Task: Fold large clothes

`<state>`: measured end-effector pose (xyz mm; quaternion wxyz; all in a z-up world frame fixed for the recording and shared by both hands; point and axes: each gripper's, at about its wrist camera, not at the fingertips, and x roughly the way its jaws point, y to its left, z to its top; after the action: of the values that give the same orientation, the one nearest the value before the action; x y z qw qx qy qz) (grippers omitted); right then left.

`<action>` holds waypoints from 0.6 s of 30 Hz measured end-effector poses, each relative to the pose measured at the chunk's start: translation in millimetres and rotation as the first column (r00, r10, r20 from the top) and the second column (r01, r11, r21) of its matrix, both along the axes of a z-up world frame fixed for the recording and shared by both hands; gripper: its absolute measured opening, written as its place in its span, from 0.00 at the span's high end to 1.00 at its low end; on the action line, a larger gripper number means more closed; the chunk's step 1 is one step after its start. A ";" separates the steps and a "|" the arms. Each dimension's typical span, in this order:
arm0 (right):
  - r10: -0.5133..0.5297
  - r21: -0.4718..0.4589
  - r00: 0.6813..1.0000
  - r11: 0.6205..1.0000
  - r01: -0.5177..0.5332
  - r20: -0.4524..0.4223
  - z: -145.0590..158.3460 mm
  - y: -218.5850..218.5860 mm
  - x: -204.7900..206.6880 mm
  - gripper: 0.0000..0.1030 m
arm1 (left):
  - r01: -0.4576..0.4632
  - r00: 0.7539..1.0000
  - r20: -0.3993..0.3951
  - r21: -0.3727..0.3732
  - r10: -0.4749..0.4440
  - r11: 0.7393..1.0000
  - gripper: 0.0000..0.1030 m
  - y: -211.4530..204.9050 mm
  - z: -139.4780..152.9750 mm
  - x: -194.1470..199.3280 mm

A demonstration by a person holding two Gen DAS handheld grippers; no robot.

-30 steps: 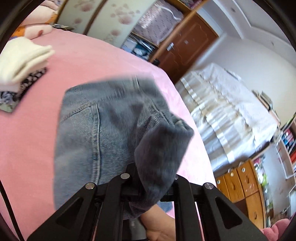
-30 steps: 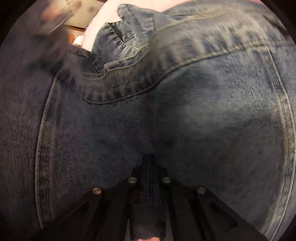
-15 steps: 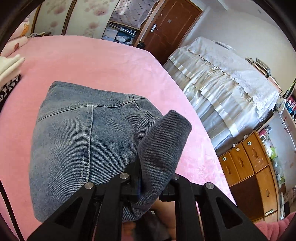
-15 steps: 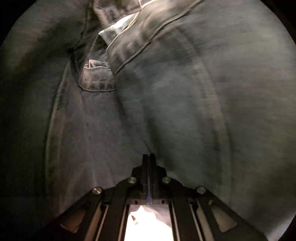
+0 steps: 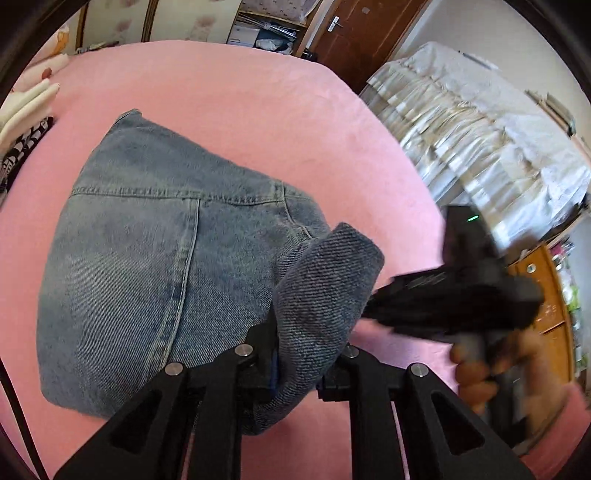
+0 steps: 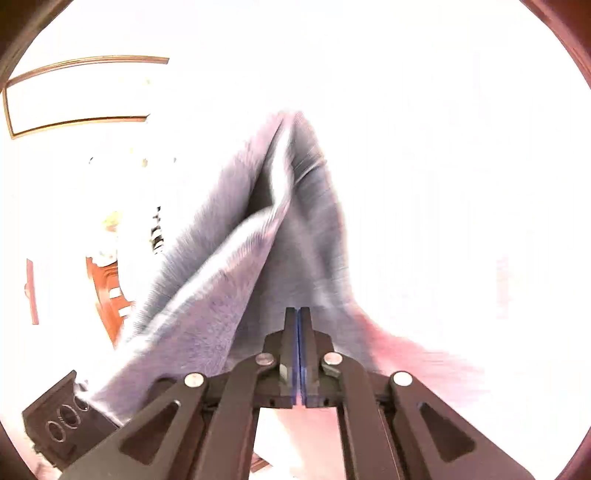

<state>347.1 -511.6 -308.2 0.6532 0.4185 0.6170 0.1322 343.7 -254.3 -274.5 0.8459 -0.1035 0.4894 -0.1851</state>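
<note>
While L gripper (image 5: 295,365) clamps jeans (image 5: 177,266) fold over pink bed (image 5: 258,110), R gripper (image 6: 299,347) is closed, empty.

a thick fold of the jeans (image 5: 177,258) is pinched in the left gripper (image 5: 295,365) over the pink bedspread (image 5: 258,118), right gripper (image 5: 458,306) blurred alongside

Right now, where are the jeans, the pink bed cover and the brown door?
jeans (image 5: 155,266): left wrist view, on the flat denim panel beside the long seam.
pink bed cover (image 5: 236,99): left wrist view, on bare cover beyond the jeans.
brown door (image 5: 365,33): left wrist view, on the door panel.
</note>
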 end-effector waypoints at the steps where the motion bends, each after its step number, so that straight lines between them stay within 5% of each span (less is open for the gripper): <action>1: -0.009 -0.007 1.000 1.000 0.009 0.003 2.5 -10.1 -2.3 1.00 | -0.005 1.000 -0.001 0.012 0.005 1.000 0.89 -3.3 -3.2 -2.1; 6: -0.092 0.037 0.996 0.995 0.092 -0.007 1.3 -60.1 -13.1 0.95 | -0.013 1.000 -0.003 0.120 0.013 0.993 0.86 -26.1 -25.0 -9.4; 9: -0.113 0.099 0.994 0.989 0.114 -0.014 -5.7 -48.1 -24.5 0.93 | 0.003 1.000 0.005 0.189 -0.004 0.982 0.82 -36.2 -37.7 -16.6; 10: -0.113 0.122 0.993 0.986 0.114 -0.022 -11.7 -37.8 -20.0 0.88 | 0.005 1.000 0.013 0.211 -0.008 0.977 0.82 -38.5 -40.7 -20.2; 12: -0.103 0.148 0.994 0.983 0.107 -0.034 -20.5 -25.0 -2.4 0.57 | 0.008 0.999 0.033 0.249 -0.017 0.969 0.80 -41.7 -44.6 -26.0; 13: -0.097 0.144 0.995 0.984 0.101 -0.033 -23.4 -17.1 4.6 0.52 | 0.008 0.999 0.038 0.266 -0.019 0.964 0.80 -42.5 -47.1 -29.6; 18: -0.070 0.123 0.996 0.990 0.076 -0.055 -35.3 1.5 37.6 0.49 | 0.011 0.997 0.064 0.320 -0.033 0.947 0.79 -49.7 -50.7 -39.7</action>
<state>384.7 -510.1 -343.5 0.6144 0.4840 0.6081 0.1361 304.0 -304.1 -325.2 0.8655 0.0465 0.4849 -0.1163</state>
